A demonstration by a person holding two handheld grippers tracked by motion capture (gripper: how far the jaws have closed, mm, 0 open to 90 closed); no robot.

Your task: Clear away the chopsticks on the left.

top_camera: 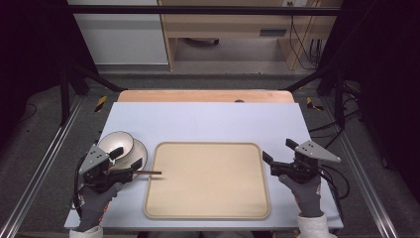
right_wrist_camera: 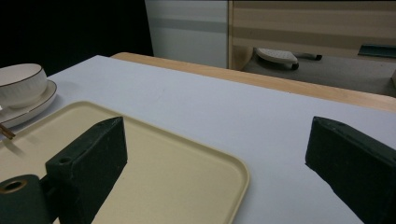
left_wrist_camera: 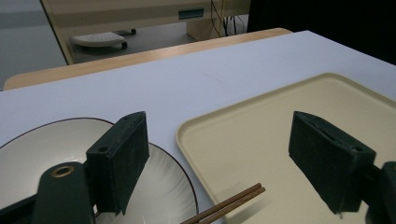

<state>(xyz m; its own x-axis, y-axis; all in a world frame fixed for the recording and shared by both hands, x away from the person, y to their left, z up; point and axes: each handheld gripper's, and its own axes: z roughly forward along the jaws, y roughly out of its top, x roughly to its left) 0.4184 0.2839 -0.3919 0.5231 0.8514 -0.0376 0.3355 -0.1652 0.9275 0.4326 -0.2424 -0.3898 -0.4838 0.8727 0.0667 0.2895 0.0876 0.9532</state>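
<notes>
A white bowl (top_camera: 119, 142) with a dark rim stands on a white plate (top_camera: 140, 149) at the table's left. A pair of brown chopsticks (top_camera: 150, 173) lies from beside the plate onto the left edge of the beige tray (top_camera: 208, 208). My left gripper (top_camera: 126, 157) hovers over the plate's near side, open. In the left gripper view the chopsticks (left_wrist_camera: 229, 205) lie low between the wide jaws, untouched by either, next to the plate (left_wrist_camera: 161, 182) and tray (left_wrist_camera: 280, 135). My right gripper (top_camera: 278, 150) stands open at the tray's right edge, nothing between its jaws.
The tray (right_wrist_camera: 177, 163) takes up the middle of the pale blue table (top_camera: 208, 121). From the right gripper view the bowl (right_wrist_camera: 21, 81) and plate (right_wrist_camera: 32, 109) sit far off at the left. A wooden strip (top_camera: 205, 95) borders the table's far edge.
</notes>
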